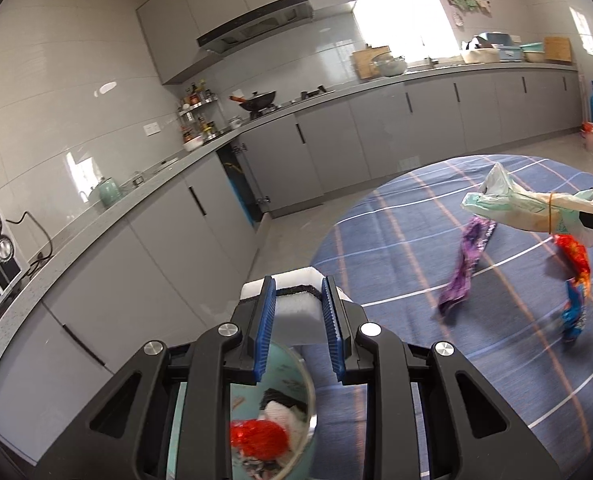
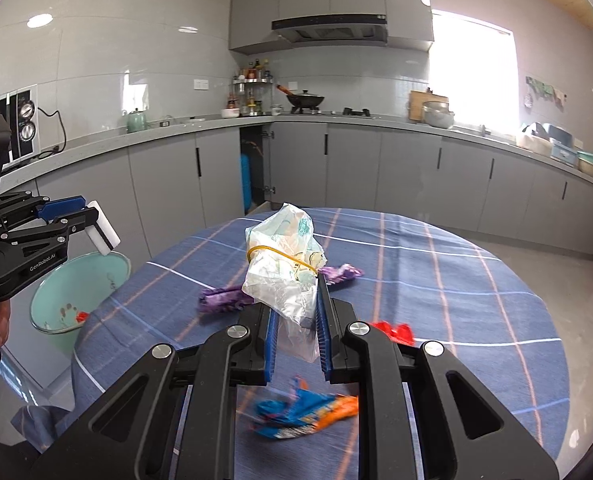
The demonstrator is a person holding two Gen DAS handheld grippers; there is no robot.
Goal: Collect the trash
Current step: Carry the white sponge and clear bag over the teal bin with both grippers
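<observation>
Left gripper (image 1: 298, 312): blue pads pinching a white foam block with a dark band (image 1: 296, 300), held above the pale green round trash bin (image 2: 80, 292) off the table's left edge. Block light, squashy; grip at mid-body suits it.

Right gripper (image 2: 296, 320): pressed onto a crumpled translucent plastic bag bound by a yellow rubber band (image 2: 284, 264), lifted over the round table with blue checked cloth (image 2: 456, 280). Bag limp, slippery, near weightless; best pinched at a bunched fold.

Lying on the cloth: purple wrapper (image 2: 224, 298), red wrapper (image 2: 392, 330), blue-and-orange packet (image 2: 304, 412) near the front edge; thin, crinkly, pinch at an end.
</observation>
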